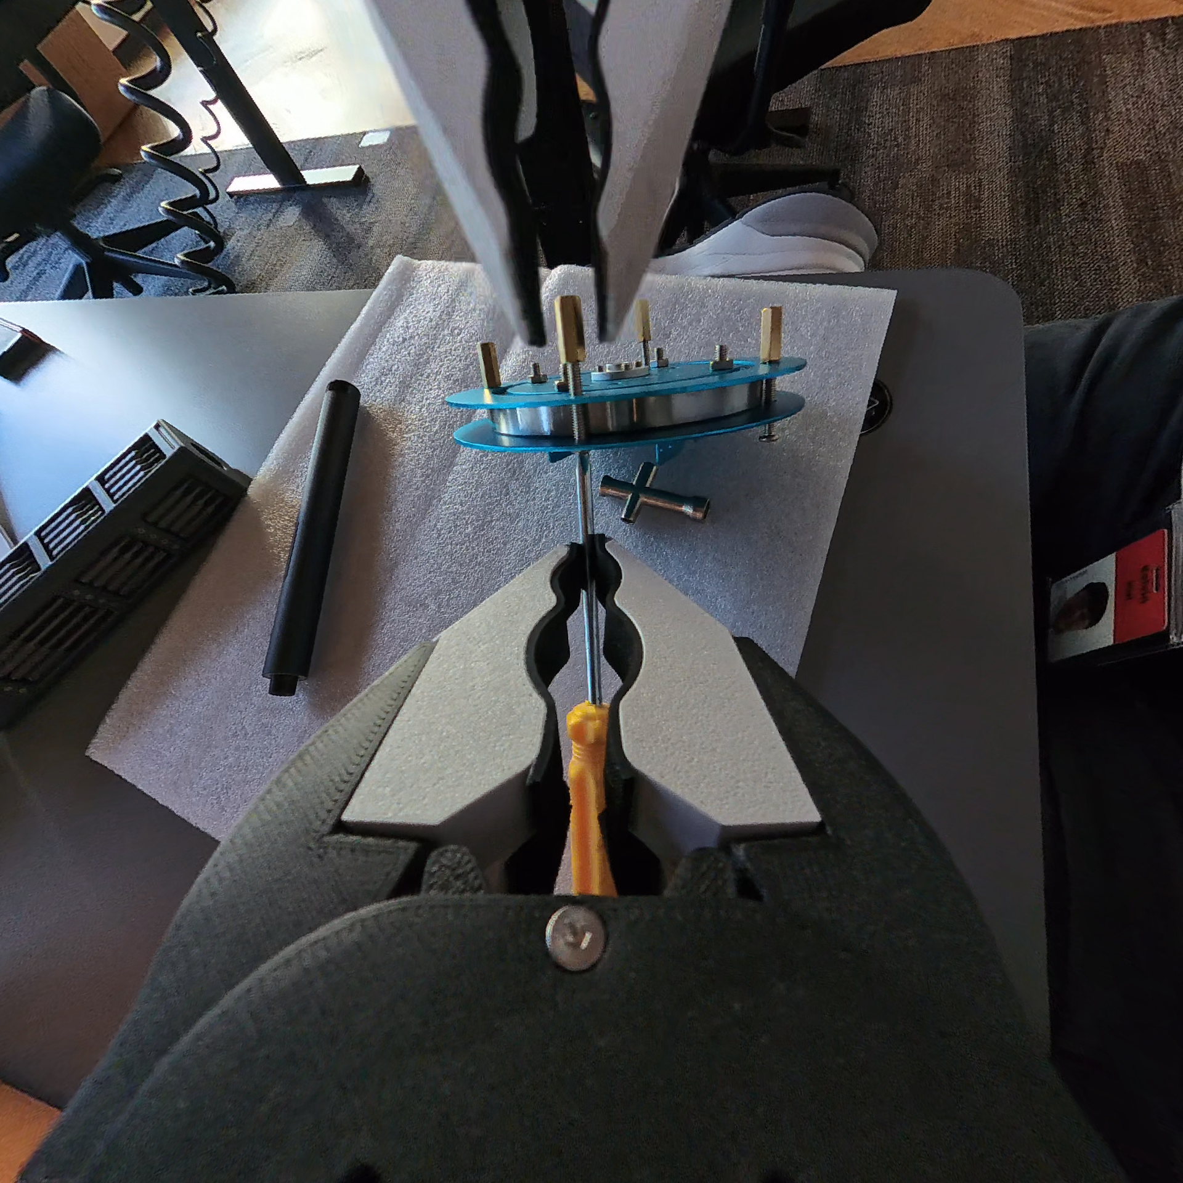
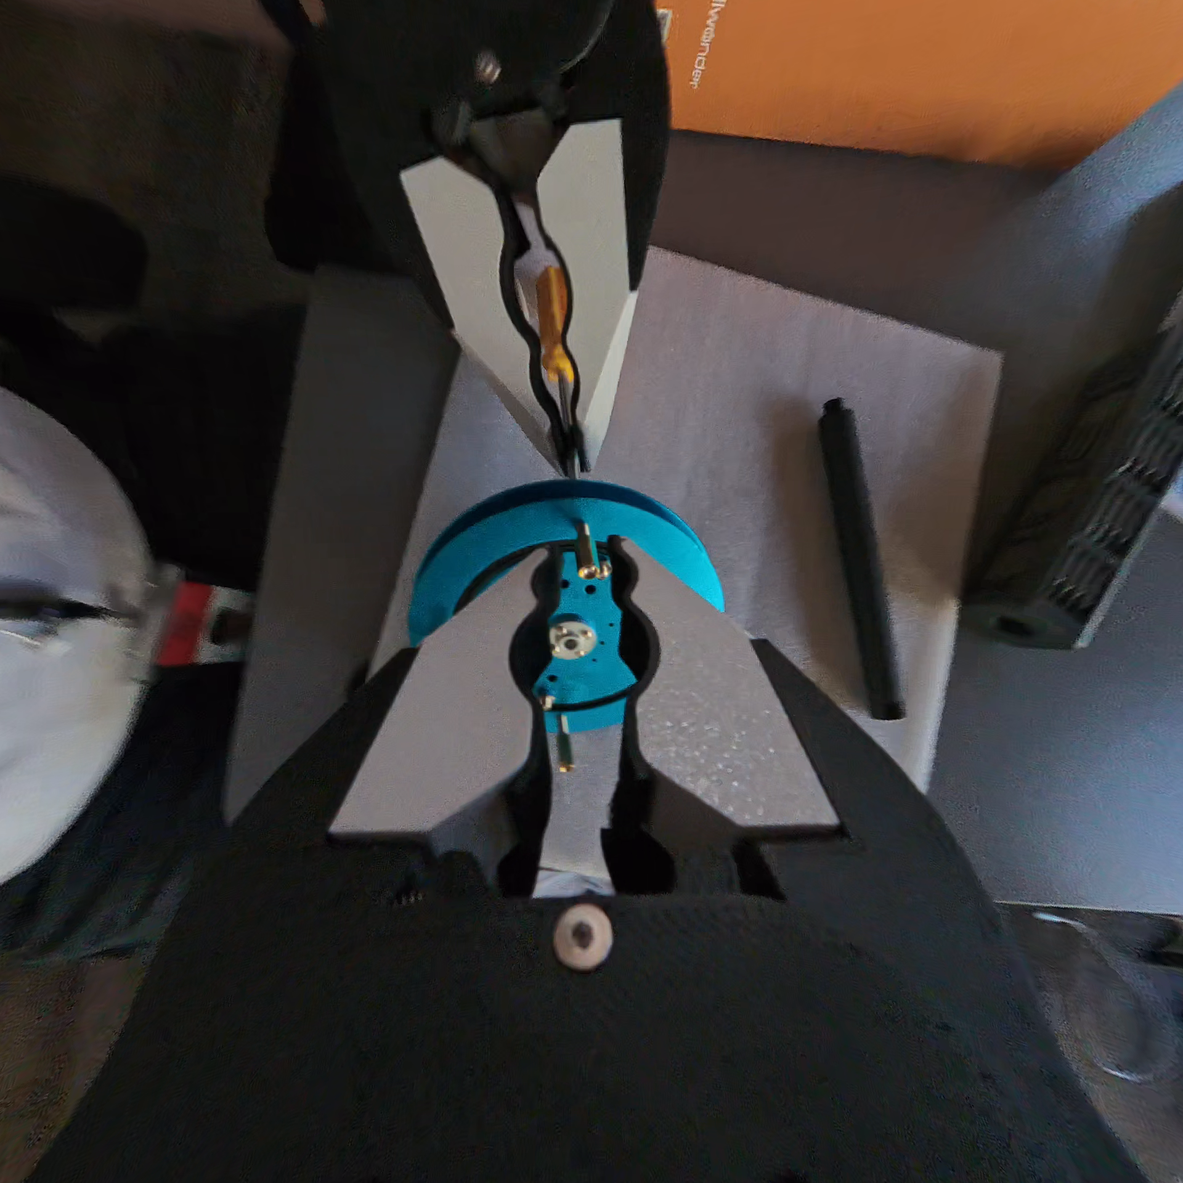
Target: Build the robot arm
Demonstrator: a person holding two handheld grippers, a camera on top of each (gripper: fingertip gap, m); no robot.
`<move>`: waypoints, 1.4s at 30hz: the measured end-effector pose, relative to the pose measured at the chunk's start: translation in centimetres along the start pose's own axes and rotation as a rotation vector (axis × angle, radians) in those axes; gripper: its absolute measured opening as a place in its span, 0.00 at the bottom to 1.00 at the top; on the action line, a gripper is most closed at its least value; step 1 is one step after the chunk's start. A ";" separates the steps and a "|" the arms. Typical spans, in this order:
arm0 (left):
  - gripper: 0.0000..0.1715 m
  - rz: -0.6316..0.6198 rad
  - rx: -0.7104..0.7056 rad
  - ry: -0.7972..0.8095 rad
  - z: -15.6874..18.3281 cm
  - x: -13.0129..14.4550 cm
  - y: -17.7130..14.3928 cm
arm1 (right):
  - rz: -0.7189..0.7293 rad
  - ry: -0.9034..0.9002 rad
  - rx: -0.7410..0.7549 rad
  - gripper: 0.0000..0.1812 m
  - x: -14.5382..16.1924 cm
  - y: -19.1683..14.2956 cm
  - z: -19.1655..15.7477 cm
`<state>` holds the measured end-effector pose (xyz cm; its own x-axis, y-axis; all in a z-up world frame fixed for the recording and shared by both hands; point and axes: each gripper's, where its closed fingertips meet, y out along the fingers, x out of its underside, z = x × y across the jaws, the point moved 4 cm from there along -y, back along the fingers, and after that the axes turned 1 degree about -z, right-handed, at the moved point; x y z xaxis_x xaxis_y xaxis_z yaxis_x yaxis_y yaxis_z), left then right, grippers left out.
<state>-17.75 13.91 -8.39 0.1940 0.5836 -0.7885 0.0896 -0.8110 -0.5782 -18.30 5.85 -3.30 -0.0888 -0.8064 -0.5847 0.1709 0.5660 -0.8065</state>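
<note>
Left tool (image 1: 586, 550) clamped on screwdriver (image 1: 587, 794); right tool (image 1: 570, 336) pinching brass standoff (image 1: 568, 329), 12 o'clock, on rigid blue assembly (image 1: 624, 400).

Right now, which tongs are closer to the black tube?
Left. The left tongs, gripping the screwdriver, sit just beside the black tube; the right tongs are farther, over the blue part.

Open foam sheet (image 1: 448, 576) between black tube (image 1: 313, 538) and blue disc assembly (image 1: 627, 403) — passable. Cross wrench (image 1: 653, 502) blocks just under the assembly; bit case (image 1: 109, 544) crowds table's (image 1: 928, 512) left edge.
</note>
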 end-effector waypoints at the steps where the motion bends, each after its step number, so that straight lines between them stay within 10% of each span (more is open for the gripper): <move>1: 0.01 -0.001 -0.001 0.001 0.0 0.0 0.0 | -0.017 -0.057 0.036 0.05 0.1 0.1 0.0; 5: 0.01 -0.007 -0.002 0.004 0.0 0.1 0.0 | -0.030 -0.061 0.041 0.03 0.1 0.2 -0.3; 12: 0.01 -0.011 -0.006 0.014 0.1 0.0 0.0 | 0.031 0.888 -0.309 0.03 0.8 0.4 0.8; 21: 0.01 -0.001 0.000 0.005 0.1 0.1 0.1 | 0.015 -0.155 0.092 0.10 0.5 -0.2 0.4; 26: 0.01 -0.002 -0.002 0.006 0.1 0.1 0.1 | 0.012 -0.179 0.075 0.03 0.3 0.3 -0.3; 35: 0.01 -0.002 -0.009 0.016 0.1 0.0 0.1 | 0.061 0.904 -0.344 0.03 1.1 0.4 0.8; 42: 0.01 0.002 -0.001 0.011 0.1 0.0 0.2 | 0.016 -0.127 0.050 0.10 0.4 0.0 -0.1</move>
<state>-17.82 13.80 -8.52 0.2046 0.5814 -0.7874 0.0898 -0.8122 -0.5764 -18.47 5.58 -3.56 0.0389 -0.8141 -0.5795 0.2200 0.5726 -0.7897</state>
